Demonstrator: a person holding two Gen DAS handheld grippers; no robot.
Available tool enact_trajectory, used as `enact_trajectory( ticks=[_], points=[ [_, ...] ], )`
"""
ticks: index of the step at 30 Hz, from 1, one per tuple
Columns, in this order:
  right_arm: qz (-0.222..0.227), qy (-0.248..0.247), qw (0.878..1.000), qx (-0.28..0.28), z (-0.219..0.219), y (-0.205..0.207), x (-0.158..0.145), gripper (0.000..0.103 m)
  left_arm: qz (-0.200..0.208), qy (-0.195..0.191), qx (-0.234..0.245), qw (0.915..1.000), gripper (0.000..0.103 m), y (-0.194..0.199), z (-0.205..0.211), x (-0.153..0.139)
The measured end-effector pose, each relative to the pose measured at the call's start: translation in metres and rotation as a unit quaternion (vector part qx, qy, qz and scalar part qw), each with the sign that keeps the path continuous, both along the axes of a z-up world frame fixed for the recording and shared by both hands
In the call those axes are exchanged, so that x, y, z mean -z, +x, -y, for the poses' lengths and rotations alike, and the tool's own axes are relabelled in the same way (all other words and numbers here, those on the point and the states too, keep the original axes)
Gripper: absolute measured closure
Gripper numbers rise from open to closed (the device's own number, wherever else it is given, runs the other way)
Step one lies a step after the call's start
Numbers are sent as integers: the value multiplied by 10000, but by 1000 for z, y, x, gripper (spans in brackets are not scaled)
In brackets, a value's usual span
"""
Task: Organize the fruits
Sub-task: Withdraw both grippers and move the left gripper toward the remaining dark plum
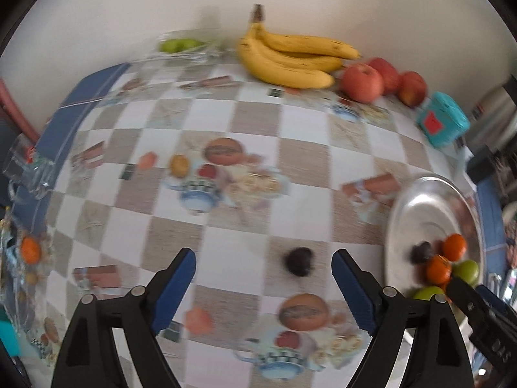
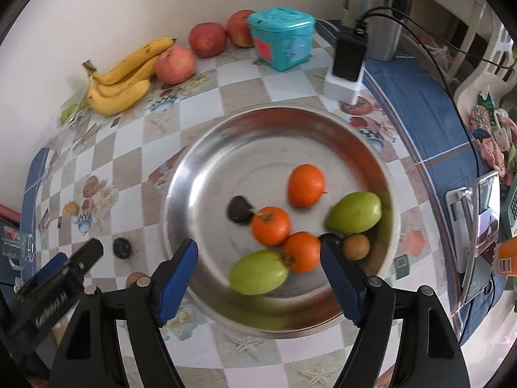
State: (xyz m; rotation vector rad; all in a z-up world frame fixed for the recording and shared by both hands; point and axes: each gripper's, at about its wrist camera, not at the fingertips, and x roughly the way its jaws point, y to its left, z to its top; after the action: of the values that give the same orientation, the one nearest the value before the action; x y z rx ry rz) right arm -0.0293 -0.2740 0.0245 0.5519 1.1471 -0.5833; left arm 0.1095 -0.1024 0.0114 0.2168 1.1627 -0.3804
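A steel plate holds three oranges, two green fruits, a dark plum and a small brown fruit. My right gripper hovers open over the plate's near side, its pads clear of the fruit below. A second dark plum lies on the checked tablecloth left of the plate. My left gripper is open above the cloth, and this plum sits just beyond its right finger, untouched. Bananas and three red apples lie along the back wall.
A teal box, a black charger on a white block and a steel flask stand behind the plate. A clear container of green fruit sits back left. A glass mug and an orange lie at the left edge.
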Motion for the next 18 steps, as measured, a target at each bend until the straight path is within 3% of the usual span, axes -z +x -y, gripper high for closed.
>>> enact_trajectory(
  ticks=[10, 18],
  points=[
    [69, -38, 9984, -558, -42, 23, -4, 24, 32, -147, -588, 9982, 9, 23, -42, -8],
    [60, -49, 9974, -720, -52, 29, -3, 24, 80, 0, -670, 9977, 0, 25, -46, -2]
  ],
)
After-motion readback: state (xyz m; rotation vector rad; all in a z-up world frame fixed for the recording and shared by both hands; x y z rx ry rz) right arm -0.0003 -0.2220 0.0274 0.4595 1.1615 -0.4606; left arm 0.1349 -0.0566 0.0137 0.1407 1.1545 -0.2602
